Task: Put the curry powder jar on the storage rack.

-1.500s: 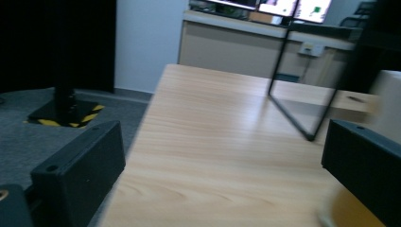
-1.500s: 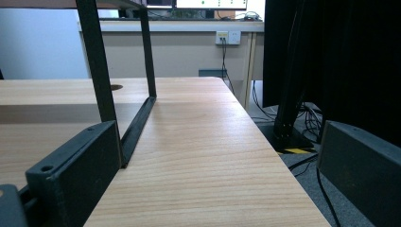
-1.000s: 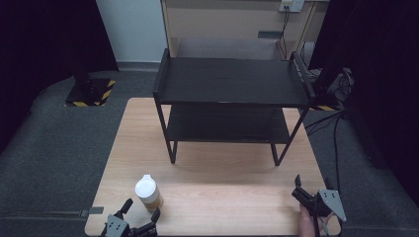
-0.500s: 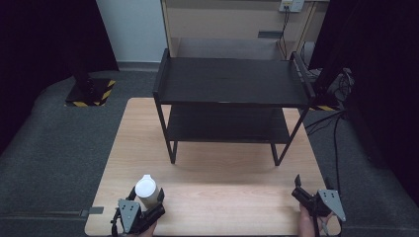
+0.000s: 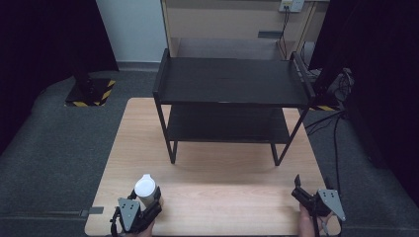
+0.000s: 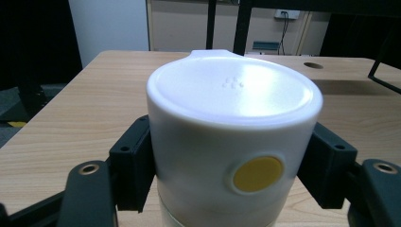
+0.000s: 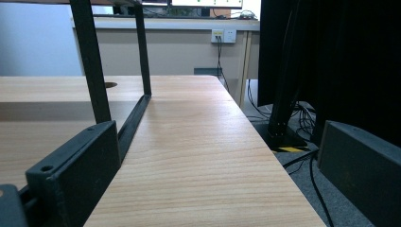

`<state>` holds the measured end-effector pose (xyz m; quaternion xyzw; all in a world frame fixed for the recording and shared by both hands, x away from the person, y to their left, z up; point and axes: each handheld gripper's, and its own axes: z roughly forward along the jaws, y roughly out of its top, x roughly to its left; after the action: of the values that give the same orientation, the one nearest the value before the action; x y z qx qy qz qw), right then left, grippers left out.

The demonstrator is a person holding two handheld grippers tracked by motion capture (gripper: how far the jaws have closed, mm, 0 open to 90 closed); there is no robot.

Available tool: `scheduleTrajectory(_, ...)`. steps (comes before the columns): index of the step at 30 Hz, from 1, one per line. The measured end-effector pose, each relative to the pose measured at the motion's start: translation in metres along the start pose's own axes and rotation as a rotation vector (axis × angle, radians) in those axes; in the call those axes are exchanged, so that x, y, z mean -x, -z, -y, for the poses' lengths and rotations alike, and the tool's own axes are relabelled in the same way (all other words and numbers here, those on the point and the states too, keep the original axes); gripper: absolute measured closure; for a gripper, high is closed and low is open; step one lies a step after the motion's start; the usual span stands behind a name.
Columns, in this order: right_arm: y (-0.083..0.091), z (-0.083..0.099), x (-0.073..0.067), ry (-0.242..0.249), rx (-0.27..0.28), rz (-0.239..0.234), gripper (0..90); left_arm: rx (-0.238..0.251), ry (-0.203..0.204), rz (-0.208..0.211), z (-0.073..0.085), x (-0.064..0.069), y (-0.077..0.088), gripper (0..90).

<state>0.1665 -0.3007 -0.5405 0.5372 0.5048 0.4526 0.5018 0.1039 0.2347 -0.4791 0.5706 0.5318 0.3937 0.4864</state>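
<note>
High view, tabletop (image 5: 207, 173): light wood, carrying a black 2-tier shelf rack (image 5: 232, 89) at its far half.
High view, white container (image 5: 145, 190): stood upright near the front left corner, well apart from the rack.
High view, left gripper (image 5: 148, 207): sat at the front left edge, its fingers on either side of the container.
High view, right gripper (image 5: 299, 190): lay at the front right corner, touching nothing.
Left gripper view, container (image 6: 234, 142): white lid with a tab, yellow round spot on the side; black fingers (image 6: 132, 165) pressed against both flanks, holding it.
Right gripper view, fingers (image 7: 78, 175): spread wide over bare tabletop (image 7: 189, 156), with the rack's leg (image 7: 92, 61) ahead.
</note>
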Motion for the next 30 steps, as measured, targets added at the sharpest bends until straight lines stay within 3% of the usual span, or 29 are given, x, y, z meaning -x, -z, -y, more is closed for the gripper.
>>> scheduleTrajectory(5, 0.0, 0.0, 0.0, 0.0, -0.001, -0.001, 0.6, 0.013, -0.004, 0.016, -0.011, 0.006, 0.004, 29.9)
scheduleTrajectory(8, 0.0, 0.001, 0.001, -0.009, 0.004, -0.001, 0.6, 0.037, -0.007, 0.057, -0.033, 0.016, 0.007, 29.9)
scheduleTrajectory(11, 0.001, 0.002, 0.001, -0.017, 0.011, 0.0, 0.6, 0.043, -0.009, 0.077, -0.044, 0.021, 0.006, 29.9)
scheduleTrajectory(12, 0.001, 0.002, 0.002, -0.022, 0.014, -0.001, 0.6, 0.047, -0.019, 0.113, -0.059, 0.027, 0.003, 29.9)
scheduleTrajectory(15, 0.002, 0.003, 0.002, -0.028, 0.018, -0.001, 0.6, 0.056, -0.032, 0.128, -0.068, 0.034, 0.001, 30.0)
scheduleTrajectory(20, 0.003, 0.006, 0.004, -0.059, 0.036, 0.001, 0.6, 0.069, -0.051, 0.172, -0.097, 0.056, -0.014, 30.0)
scheduleTrajectory(24, 0.003, 0.006, 0.005, -0.063, 0.041, -0.003, 0.6, 0.078, -0.057, 0.167, -0.118, 0.072, -0.031, 29.9)
scheduleTrajectory(27, 0.003, 0.006, 0.006, -0.062, 0.041, -0.005, 0.6, 0.084, -0.057, 0.161, -0.126, 0.077, -0.038, 29.9)
scheduleTrajectory(30, 0.003, 0.007, 0.006, -0.061, 0.042, -0.01, 0.6, 0.096, -0.045, 0.186, -0.14, 0.078, -0.05, 29.9)
